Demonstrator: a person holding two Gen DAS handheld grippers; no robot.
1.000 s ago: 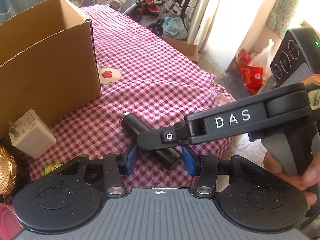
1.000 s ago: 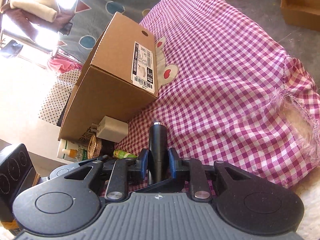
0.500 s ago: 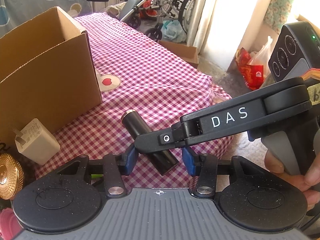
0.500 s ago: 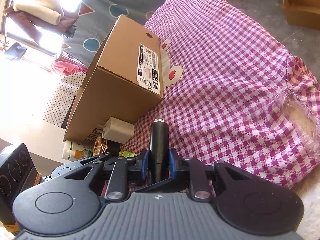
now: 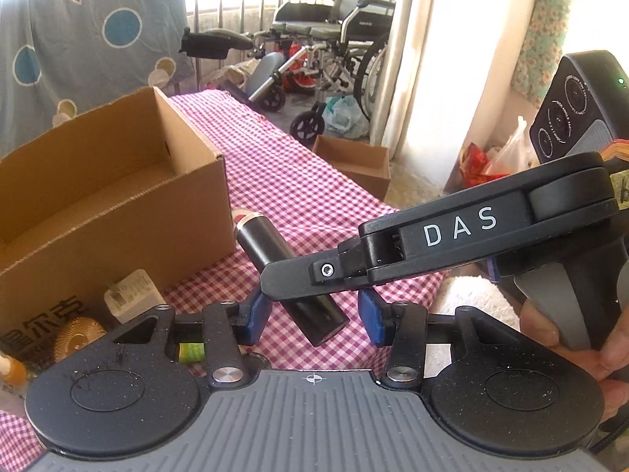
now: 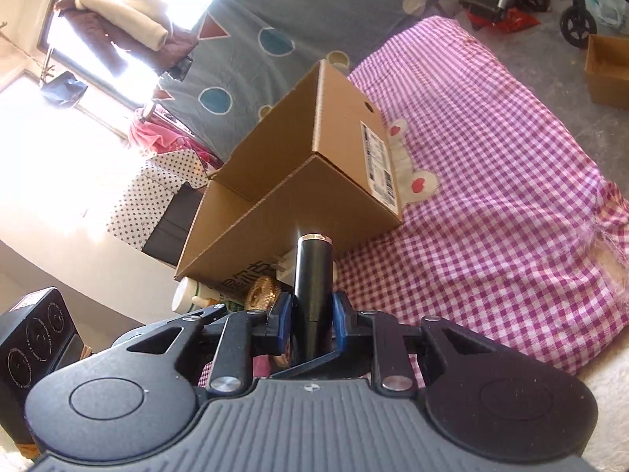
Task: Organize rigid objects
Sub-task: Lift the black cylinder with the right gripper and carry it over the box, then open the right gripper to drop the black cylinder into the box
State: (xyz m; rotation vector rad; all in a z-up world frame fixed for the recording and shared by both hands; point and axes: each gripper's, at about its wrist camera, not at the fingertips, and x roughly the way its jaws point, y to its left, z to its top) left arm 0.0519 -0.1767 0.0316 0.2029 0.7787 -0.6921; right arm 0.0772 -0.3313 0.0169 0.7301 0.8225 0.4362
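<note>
Black cylinder [image 6: 313, 275] between blue pads [image 6: 281, 324]

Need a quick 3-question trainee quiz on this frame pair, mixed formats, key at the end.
1. True or false: the right gripper is shut on the black cylinder.
2. The left gripper is: A) clamped on the cylinder B) open, holding nothing C) inside the box.
3. Fill in: the white charger sits against the near wall of the cardboard ____.

Key: 1 true; 2 B; 3 box.
</note>
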